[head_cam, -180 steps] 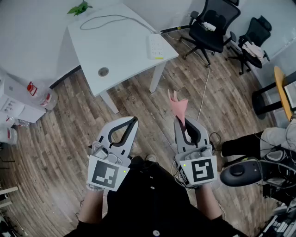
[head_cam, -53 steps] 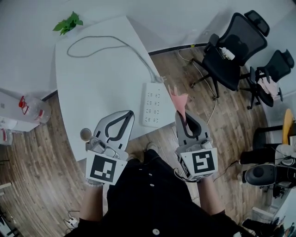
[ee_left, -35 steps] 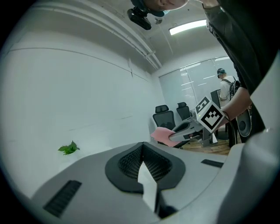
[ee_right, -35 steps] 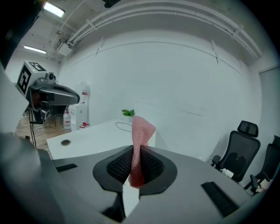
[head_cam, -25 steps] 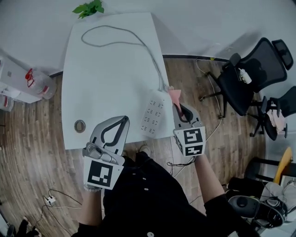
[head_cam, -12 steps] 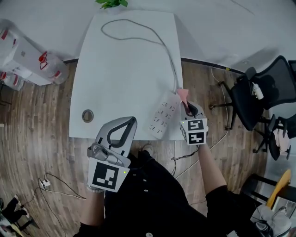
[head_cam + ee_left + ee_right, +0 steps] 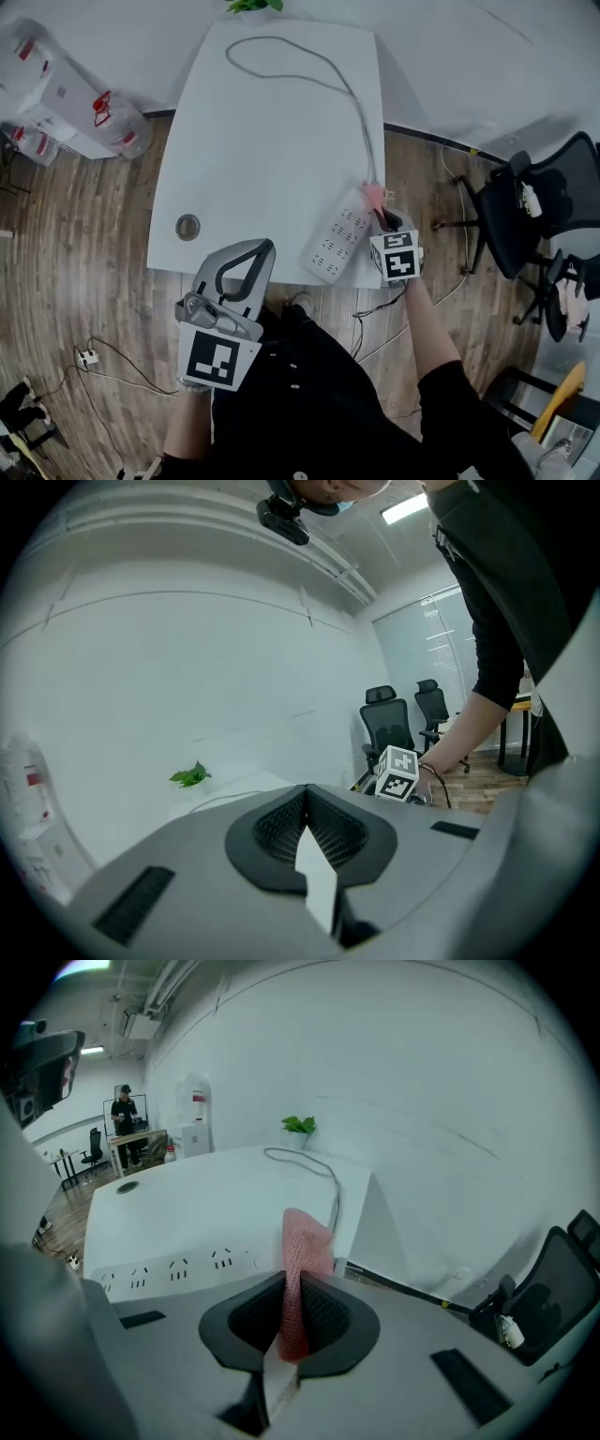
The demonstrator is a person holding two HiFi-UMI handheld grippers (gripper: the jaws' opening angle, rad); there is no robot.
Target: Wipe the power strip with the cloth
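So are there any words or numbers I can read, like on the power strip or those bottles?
No words or numbers can be read anywhere.
Power strip: no print shows, only socket holes.
Water bottles: red labels, too small to read.
Marker cubes: black-and-white square patterns, not letters.

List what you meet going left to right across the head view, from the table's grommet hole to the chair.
grommet hole → power strip → right gripper holding the cloth → office chair
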